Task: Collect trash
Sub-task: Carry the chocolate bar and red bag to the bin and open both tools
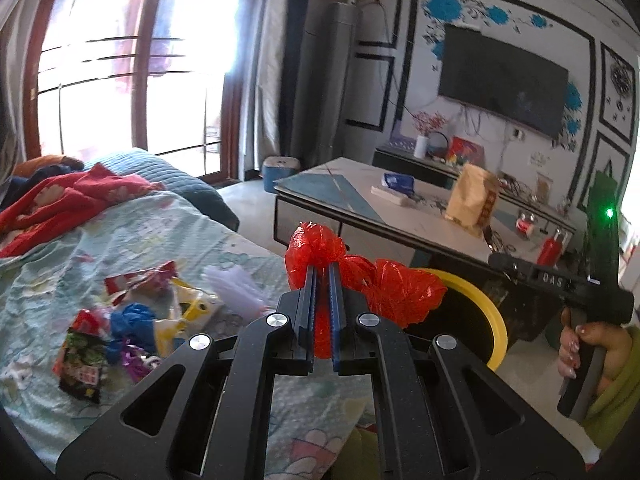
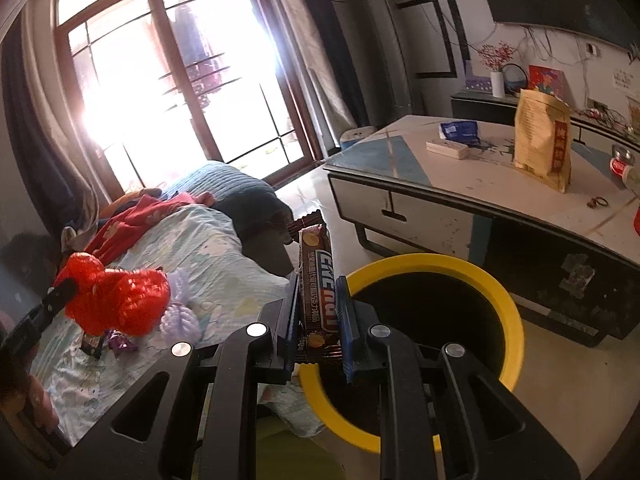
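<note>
My left gripper [image 1: 322,268] is shut on a crumpled red plastic bag [image 1: 384,288] and holds it in the air beside the yellow-rimmed bin [image 1: 496,320]. The bag also shows in the right wrist view [image 2: 120,304], over the sofa. My right gripper [image 2: 318,280] is shut on a brown snack wrapper [image 2: 318,280] that stands upright at the left rim of the bin [image 2: 516,320]. Several wrappers and a blue bag [image 1: 132,320] lie on the light floral sofa cover [image 1: 168,224]. A pale purple bag [image 2: 180,316] and small wrappers [image 2: 108,340] lie there too.
A low white and blue coffee table [image 2: 400,168] stands beyond the bin with a tan paper bag [image 2: 542,140], a blue pack and a red jar on it. Red clothing [image 1: 68,196] and a blue cushion lie at the sofa's far end. A window door is behind.
</note>
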`<state>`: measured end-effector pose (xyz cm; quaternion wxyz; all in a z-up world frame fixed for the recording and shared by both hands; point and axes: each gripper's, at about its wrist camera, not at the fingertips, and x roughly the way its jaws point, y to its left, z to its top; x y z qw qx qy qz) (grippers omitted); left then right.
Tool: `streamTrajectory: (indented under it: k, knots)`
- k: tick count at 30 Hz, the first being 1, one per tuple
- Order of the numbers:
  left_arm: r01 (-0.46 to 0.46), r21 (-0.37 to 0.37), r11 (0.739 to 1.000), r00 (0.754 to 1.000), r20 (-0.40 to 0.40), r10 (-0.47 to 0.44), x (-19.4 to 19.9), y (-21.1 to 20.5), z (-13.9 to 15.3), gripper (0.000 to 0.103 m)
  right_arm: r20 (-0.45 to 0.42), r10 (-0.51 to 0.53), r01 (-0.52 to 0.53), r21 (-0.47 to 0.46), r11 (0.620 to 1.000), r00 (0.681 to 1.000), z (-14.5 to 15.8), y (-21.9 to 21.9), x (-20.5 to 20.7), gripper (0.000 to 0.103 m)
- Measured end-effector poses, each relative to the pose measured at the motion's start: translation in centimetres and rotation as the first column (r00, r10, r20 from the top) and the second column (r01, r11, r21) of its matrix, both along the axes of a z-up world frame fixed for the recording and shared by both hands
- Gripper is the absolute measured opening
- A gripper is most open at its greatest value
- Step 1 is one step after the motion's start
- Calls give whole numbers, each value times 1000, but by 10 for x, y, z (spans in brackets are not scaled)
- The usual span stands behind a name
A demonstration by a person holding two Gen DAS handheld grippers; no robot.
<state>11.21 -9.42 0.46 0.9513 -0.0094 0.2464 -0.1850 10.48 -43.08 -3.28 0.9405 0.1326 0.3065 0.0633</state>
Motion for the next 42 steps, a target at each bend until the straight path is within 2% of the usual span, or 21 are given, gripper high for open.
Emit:
streamTrajectory:
  k: [13,22,28,34,42]
  knots:
    - [117,79,990,992,-49,-113,8,-56,-23,2,-36,-105,106,35,994,994,-16,-49,1,17]
    - [240,158,958,969,-99,-227,17,-111,-48,2,-80,-148,153,53,987,986,-30,-76,2,17]
    - [287,201,936,954,-142,-262,24,-137,-68,2,-128,-135,146,86,986,983,-45,-88,6,17]
    - [316,193,929,939,-204,-277,42,-156,-84,2,-144,-101,119,124,985,984,-52,-90,11,17]
    - [354,162,921,909,-290,-299,58,-172,-106,3,-178,-45,74,155,985,983,-63,-87,16,23]
